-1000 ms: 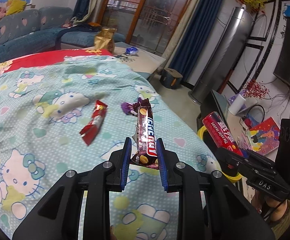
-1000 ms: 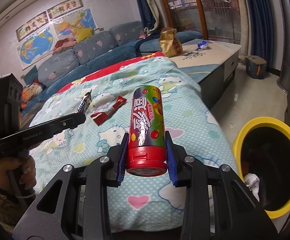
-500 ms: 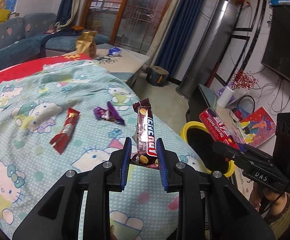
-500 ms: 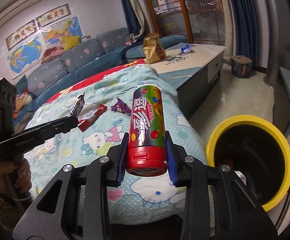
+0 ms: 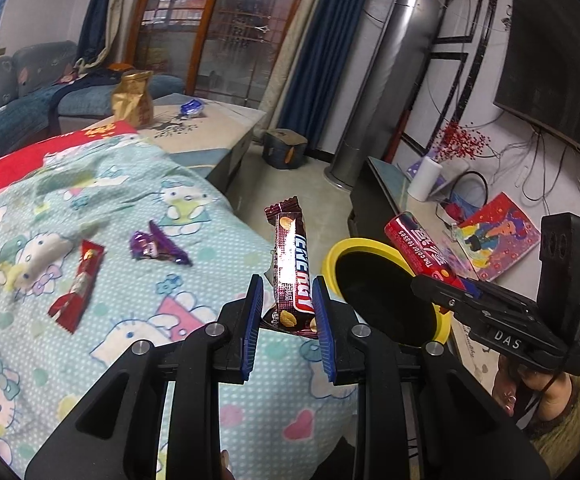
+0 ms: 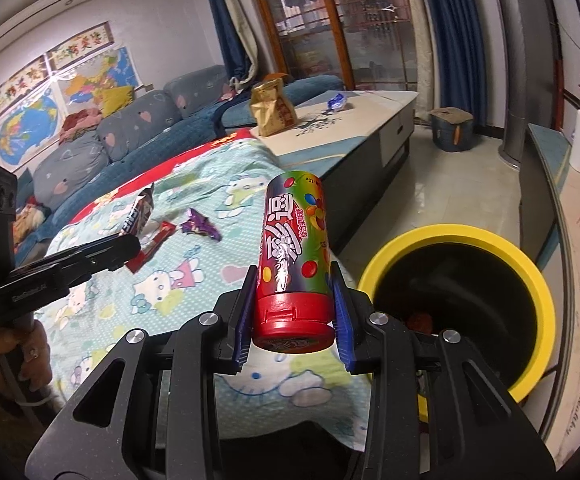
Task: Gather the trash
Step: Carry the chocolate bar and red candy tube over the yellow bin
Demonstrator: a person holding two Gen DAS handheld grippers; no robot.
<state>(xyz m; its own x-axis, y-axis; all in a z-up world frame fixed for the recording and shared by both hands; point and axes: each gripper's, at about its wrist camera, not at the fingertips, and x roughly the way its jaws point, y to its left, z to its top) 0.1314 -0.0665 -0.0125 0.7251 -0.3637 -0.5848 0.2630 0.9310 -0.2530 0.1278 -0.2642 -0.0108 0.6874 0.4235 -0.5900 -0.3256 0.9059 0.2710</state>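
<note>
A candy tube (image 6: 294, 256) is clamped upright in the right tool (image 6: 294, 308), a snack bar (image 5: 292, 268) likewise in the left tool (image 5: 285, 308). The yellow-rimmed bin (image 6: 402, 248) is seen at three o'clock, nearer the right tool.

place: home living room | signs: sofa (image 6: 141, 128), wall television (image 5: 550, 56), curtains (image 5: 310, 52), coffee table (image 6: 354, 120)

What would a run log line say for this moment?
left claw: holds snack bar | right claw: holds candy tube | yellow bin: near
</note>
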